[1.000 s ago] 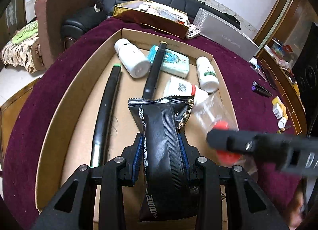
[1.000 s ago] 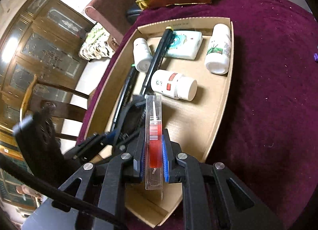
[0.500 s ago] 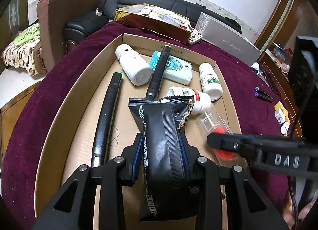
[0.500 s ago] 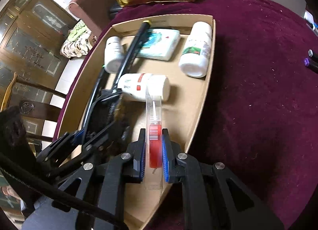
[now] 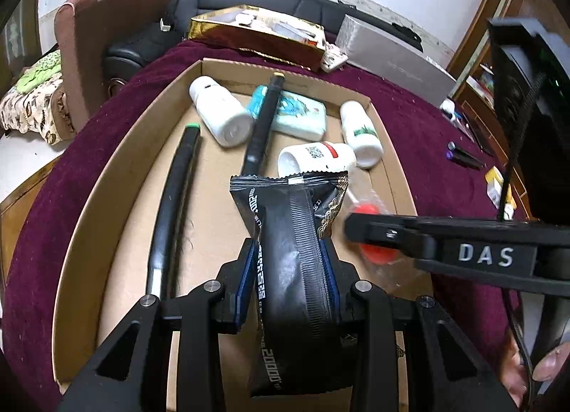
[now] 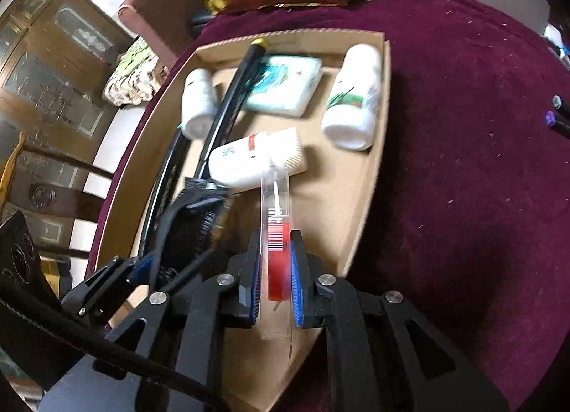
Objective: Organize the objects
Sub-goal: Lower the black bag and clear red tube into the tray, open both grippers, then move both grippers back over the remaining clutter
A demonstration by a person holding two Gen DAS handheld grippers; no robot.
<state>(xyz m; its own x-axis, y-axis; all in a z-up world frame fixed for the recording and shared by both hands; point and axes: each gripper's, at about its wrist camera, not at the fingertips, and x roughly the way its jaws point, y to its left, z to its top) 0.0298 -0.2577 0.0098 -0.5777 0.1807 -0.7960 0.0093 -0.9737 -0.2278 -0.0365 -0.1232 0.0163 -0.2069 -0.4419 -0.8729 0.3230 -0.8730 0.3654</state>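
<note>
My left gripper (image 5: pixel 290 269) is shut on a black foil packet (image 5: pixel 292 251) and holds it over the near part of a shallow cardboard tray (image 5: pixel 92 205). My right gripper (image 6: pixel 274 269) is shut on a clear plastic pack with a red piece inside (image 6: pixel 276 234), just right of the packet above the tray (image 6: pixel 370 177). It crosses the left wrist view from the right, with the red piece (image 5: pixel 374 251) showing. In the tray lie three white bottles (image 5: pixel 221 116) (image 5: pixel 317 159) (image 5: pixel 359 134), a teal tissue pack (image 5: pixel 302 113) and two black rods (image 5: pixel 174 198) (image 5: pixel 262 127).
The tray sits on a dark red tablecloth (image 6: pixel 463 162). Behind it are a gold box (image 5: pixel 256 34), a grey box (image 5: pixel 392 56) and a key fob (image 5: pixel 333 57). Pens (image 5: pixel 463 155) and small items lie to the right. A chair and sofa stand beyond.
Both grippers have moved forward over the tray, keeping their hold. The right gripper has swung toward the tray's middle, close beside the left one.
</note>
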